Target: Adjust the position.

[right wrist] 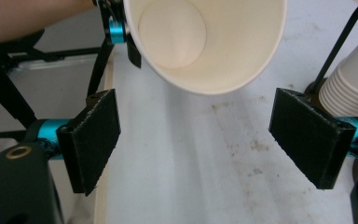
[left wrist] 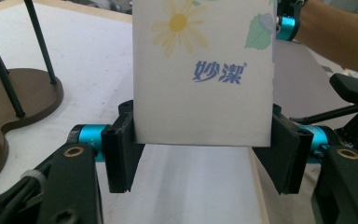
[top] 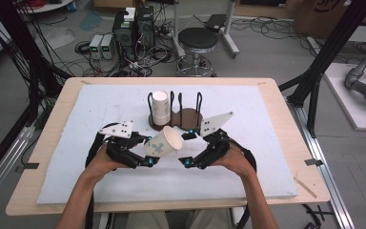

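Paper cup [top: 163, 142] with a daisy print hangs tilted above the white mat [top: 76, 157], near the middle of the table, its open mouth turned toward three o'clock and a little upward. In the left gripper view its base end sits pinched between the two black pads of the left gripper [left wrist: 204, 154], which press on both sides of the cup wall [left wrist: 200, 70]. The right gripper [top: 189, 135] is just at three o'clock of the rim, and in its own view its jaws stand wide apart with nothing between them, the cup's mouth [right wrist: 205, 42] hanging just beyond them at twelve o'clock. Just at twelve o'clock of the held cup, a brown cup rack [top: 183, 119] with black wire posts stands on the mat, and a stack of white cups [top: 160, 107] stands upright in its nine o'clock slot.
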`<state>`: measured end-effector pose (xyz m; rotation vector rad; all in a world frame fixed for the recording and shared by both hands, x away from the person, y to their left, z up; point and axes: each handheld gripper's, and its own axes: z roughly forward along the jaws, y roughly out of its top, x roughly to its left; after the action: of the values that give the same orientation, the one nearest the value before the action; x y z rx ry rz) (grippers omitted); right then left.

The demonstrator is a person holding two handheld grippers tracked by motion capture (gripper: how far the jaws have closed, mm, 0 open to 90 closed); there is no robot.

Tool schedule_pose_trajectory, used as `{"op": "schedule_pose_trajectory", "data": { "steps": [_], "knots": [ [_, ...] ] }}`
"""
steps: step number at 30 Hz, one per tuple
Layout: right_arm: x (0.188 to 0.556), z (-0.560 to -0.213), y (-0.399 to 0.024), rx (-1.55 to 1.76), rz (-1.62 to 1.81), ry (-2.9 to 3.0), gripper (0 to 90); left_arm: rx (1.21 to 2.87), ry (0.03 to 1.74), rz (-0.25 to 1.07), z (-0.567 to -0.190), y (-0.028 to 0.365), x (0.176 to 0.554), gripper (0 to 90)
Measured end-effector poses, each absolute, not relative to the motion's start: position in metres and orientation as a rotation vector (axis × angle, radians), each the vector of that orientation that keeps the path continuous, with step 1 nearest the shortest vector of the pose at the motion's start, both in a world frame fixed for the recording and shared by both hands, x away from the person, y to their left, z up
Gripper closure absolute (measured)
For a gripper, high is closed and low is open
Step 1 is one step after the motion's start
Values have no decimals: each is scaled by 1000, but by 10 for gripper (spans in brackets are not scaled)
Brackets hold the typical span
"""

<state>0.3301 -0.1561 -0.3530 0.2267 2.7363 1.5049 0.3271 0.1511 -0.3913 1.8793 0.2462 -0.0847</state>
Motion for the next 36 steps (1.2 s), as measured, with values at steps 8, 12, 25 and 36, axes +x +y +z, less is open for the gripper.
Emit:
{"op": "schedule_pose_trajectory", "data": {
  "steps": [8,12,25,36],
  "knots": [
    [331,-358,-152,225,1615,2705,167,1842,245,-83,-396,153,326,368],
    [331,-359,-149,222,1659,2696,171,1811,245,-85,-399,152,324,368],
    [333,-362,-143,206,1732,2677,173,1759,215,-93,-402,146,323,368],
    [336,-364,-135,182,1796,2668,174,1767,190,-104,-403,137,323,368]
  ]
}}
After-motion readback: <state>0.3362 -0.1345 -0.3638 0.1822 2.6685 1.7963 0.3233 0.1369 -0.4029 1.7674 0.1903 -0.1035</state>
